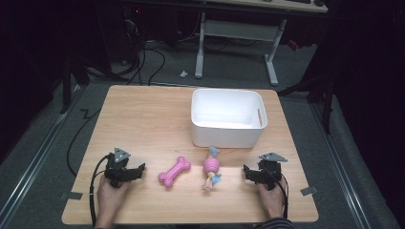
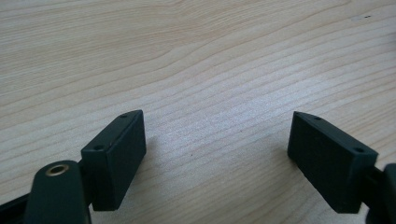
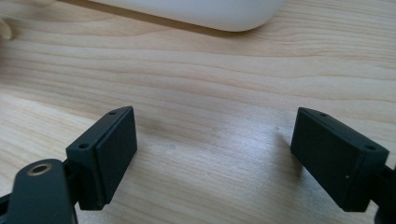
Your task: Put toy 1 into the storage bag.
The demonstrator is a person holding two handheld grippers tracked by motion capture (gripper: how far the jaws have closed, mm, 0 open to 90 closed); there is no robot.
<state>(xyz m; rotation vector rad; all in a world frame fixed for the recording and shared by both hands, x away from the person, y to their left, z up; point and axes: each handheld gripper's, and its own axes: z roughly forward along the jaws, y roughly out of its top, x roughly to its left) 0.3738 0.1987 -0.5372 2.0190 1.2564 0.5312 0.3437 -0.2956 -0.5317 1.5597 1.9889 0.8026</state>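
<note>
Toys sit between your wide-open, empty grippers: left (image 1: 139,168), right (image 1: 246,170), bone (image 1: 174,171), ball (image 1: 211,167), tub (image 1: 227,130) behind.

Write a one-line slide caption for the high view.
Two hand-held grippers, left and right, rest open on a wooden table flanking a pink bone toy and rope toy before a white bin.

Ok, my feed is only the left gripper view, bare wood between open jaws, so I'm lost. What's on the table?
Observer: A pink bone toy lies just right of the left gripper.
Operator: Anything else?
Observer: A pink rope-and-ball toy lies right of the bone.
Operator: Any container?
Observer: A white bin sits behind the toys; nothing shows inside it.
Operator: And the right gripper?
Observer: The right gripper is open over bare wood.
</note>
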